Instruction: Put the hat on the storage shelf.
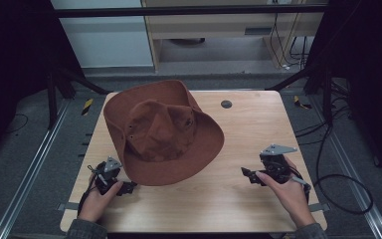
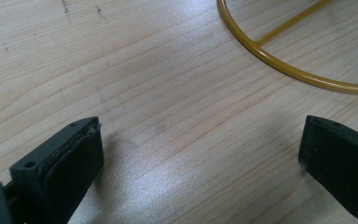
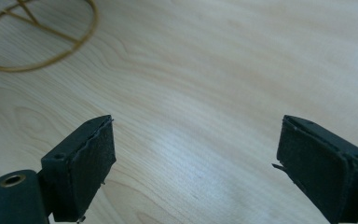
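a brown hat (image 1: 161,132) lies crown-up on the wooden bench (image 1: 248,134), its near brim just beside the left gripper (image 1: 128,187); the right gripper (image 1: 247,175) rests well apart from the hat, on the opposite side. both sets of jaws stand wide, holding nothing. the soft brim could fold or slide if only 1 side is pinched. the gripper views show a yellow ring mark (image 2: 279,56) on the wood near the jaws, which the high view lacks.
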Motion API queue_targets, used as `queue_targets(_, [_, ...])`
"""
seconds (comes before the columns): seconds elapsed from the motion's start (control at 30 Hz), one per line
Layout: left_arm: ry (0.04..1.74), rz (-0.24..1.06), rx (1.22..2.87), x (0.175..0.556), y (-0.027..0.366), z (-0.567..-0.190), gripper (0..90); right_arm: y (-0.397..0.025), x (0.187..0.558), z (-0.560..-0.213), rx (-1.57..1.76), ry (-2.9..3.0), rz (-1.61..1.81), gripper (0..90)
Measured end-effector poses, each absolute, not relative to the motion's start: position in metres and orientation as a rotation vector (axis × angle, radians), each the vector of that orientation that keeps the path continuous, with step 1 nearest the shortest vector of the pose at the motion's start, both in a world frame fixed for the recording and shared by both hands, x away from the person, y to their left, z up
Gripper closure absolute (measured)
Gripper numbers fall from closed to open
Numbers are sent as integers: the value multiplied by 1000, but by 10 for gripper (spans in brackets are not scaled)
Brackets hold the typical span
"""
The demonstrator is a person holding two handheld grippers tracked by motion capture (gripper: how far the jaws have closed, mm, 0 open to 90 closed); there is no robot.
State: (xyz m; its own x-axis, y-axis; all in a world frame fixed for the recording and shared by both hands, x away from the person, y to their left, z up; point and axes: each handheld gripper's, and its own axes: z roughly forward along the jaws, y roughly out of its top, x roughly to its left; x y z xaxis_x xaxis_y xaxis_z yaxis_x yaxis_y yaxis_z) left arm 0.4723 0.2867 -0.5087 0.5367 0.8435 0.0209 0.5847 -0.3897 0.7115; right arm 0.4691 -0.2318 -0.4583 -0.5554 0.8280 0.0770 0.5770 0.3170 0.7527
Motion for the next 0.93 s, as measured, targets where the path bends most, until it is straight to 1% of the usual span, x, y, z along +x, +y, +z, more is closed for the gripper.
queue_targets(0.17, [1150,507,2117,472,287,-509,0,-231,476,-493,1345,2233,1084,117])
queue_targets(0.2, [1150,507,2117,472,287,-509,0,-229,477,-495,1354,2239,1073,117])
queue_targets(0.5, [1149,506,2118,473,287,-509,0,-230,485,-505,1388,2226,981,110])
queue_targets(0.67, [1149,506,2118,473,287,-509,0,-230,484,-512,1314,2182,951,72])
queue_targets(0.93, [1148,505,2118,473,287,-509,0,-230,483,-512,1334,2164,940,61])
